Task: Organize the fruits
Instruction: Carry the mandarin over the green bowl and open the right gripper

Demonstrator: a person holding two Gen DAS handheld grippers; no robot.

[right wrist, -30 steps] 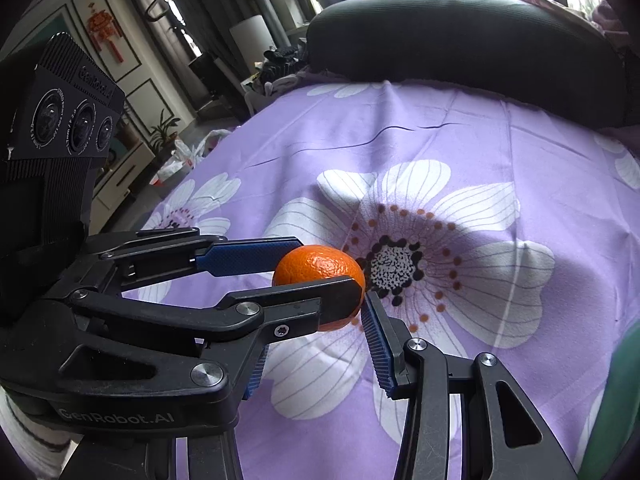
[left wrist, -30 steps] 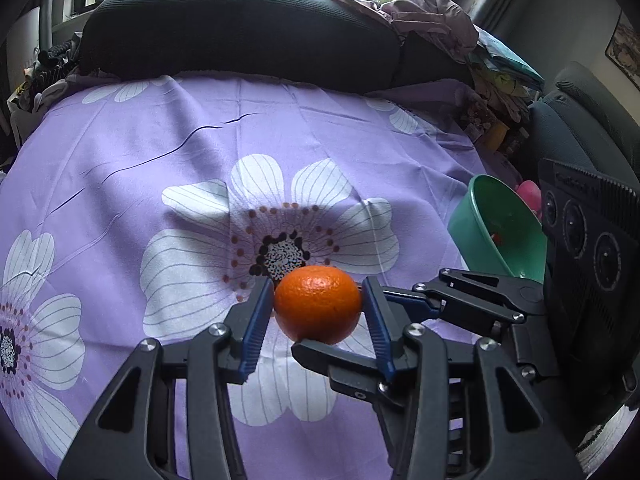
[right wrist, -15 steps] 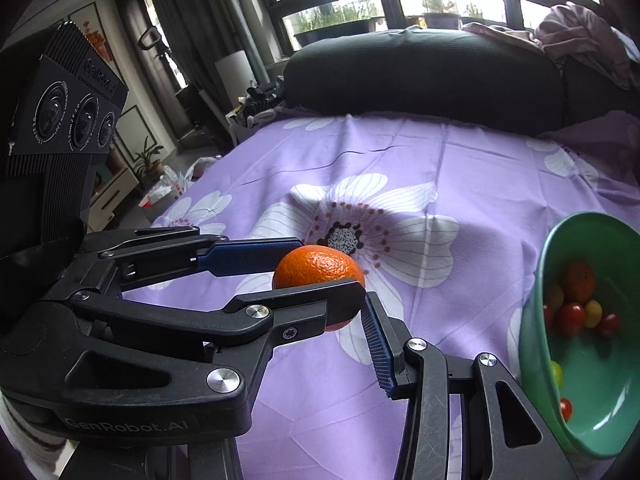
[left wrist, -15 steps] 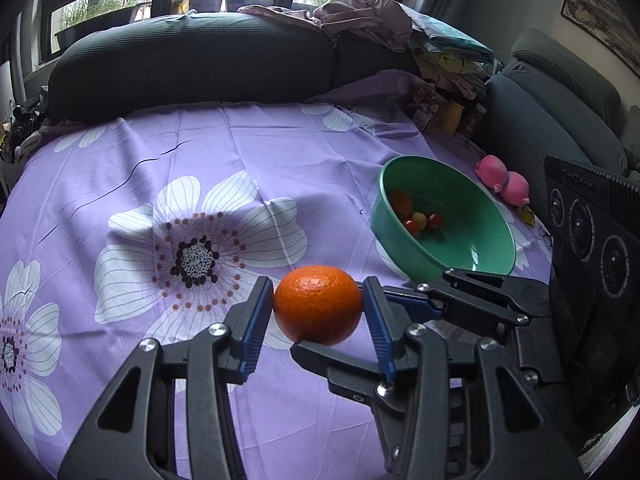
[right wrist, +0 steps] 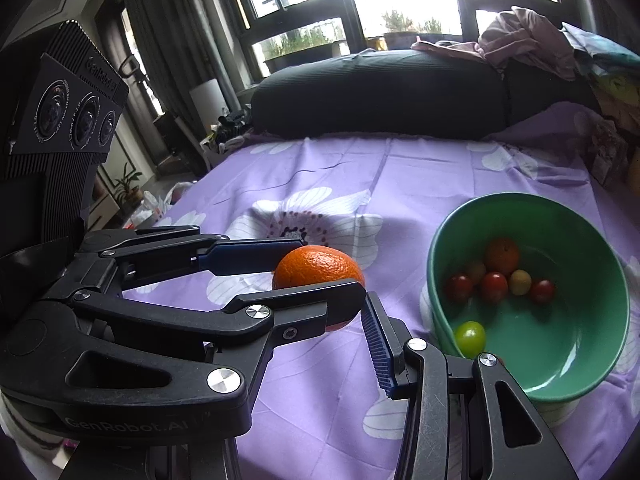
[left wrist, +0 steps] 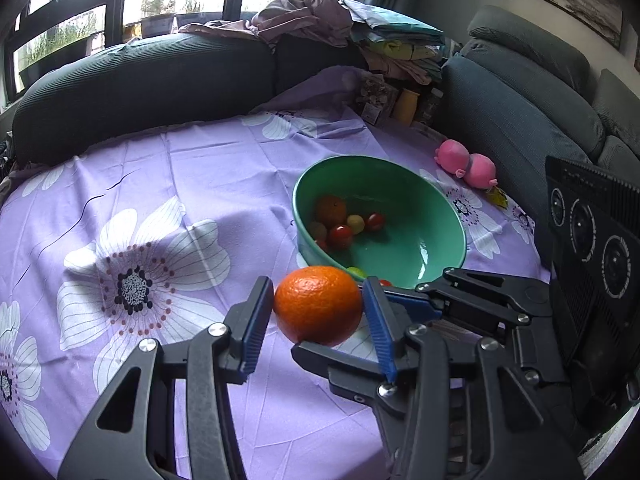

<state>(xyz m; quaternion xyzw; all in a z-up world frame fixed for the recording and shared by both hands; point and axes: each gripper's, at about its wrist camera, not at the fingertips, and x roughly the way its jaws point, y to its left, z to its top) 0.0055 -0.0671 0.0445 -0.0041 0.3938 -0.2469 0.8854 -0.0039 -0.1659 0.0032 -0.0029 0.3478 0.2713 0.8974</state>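
Observation:
An orange [left wrist: 318, 304] hangs above the purple flowered cloth [left wrist: 200, 168], just left of a green bowl [left wrist: 420, 240]. My left gripper [left wrist: 316, 300] is shut on it, one blue pad on each side. My right gripper [left wrist: 352, 324] comes in from the right, with one finger under the orange. In the right wrist view the orange [right wrist: 316, 266] sits at my right gripper [right wrist: 320, 300], whose right pad touches it. The left gripper [right wrist: 326, 268] hides the other finger. The bowl [right wrist: 520, 196] holds a smaller orange [right wrist: 502, 256] and several cherry tomatoes.
A pink plush toy [left wrist: 466, 162] lies beyond the bowl near a grey sofa [left wrist: 520, 120]. A dark cushion [left wrist: 140, 80] borders the far edge, with a heap of clothes [left wrist: 312, 12] behind it. The cloth's left edge drops off toward the floor [right wrist: 160, 208].
Both grippers have carried the orange rightward and slightly up over the cloth. The green bowl has come fully into view beside them. The grip on the orange looks unchanged.

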